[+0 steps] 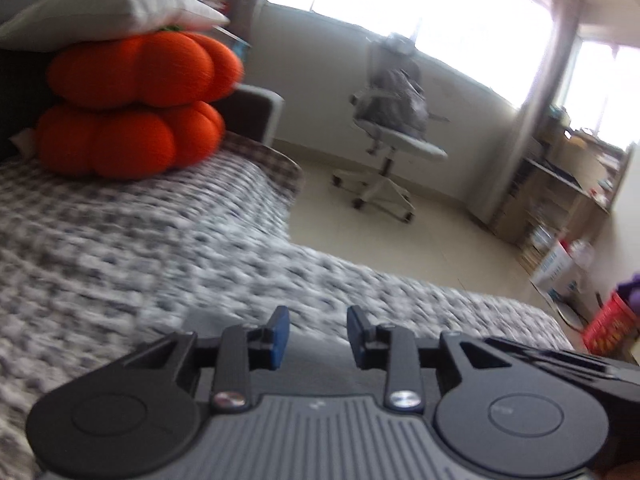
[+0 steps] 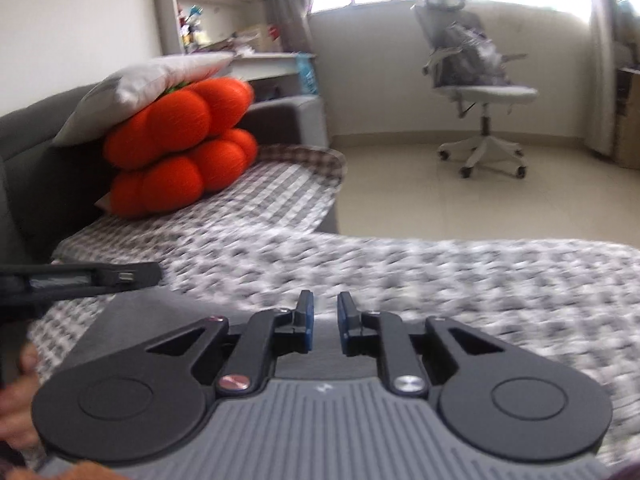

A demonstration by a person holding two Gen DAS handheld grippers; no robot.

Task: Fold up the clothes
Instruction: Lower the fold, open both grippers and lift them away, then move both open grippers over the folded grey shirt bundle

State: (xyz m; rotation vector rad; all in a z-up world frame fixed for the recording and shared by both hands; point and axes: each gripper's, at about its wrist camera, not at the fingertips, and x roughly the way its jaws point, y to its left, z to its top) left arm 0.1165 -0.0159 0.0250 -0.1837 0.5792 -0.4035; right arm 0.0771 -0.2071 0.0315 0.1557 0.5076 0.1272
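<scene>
Both tools hang over a checked bedcover (image 2: 480, 280); the left tool (image 1: 318, 330) and right tool (image 2: 325, 320) each stand slightly parted with nothing between the blue pads. A smooth grey cloth (image 2: 152, 312), soft and light by its look, lies flat just under and before them; best taken at an edge or corner. Plump orange cushions (image 1: 132, 108) sit well ahead, left.
</scene>
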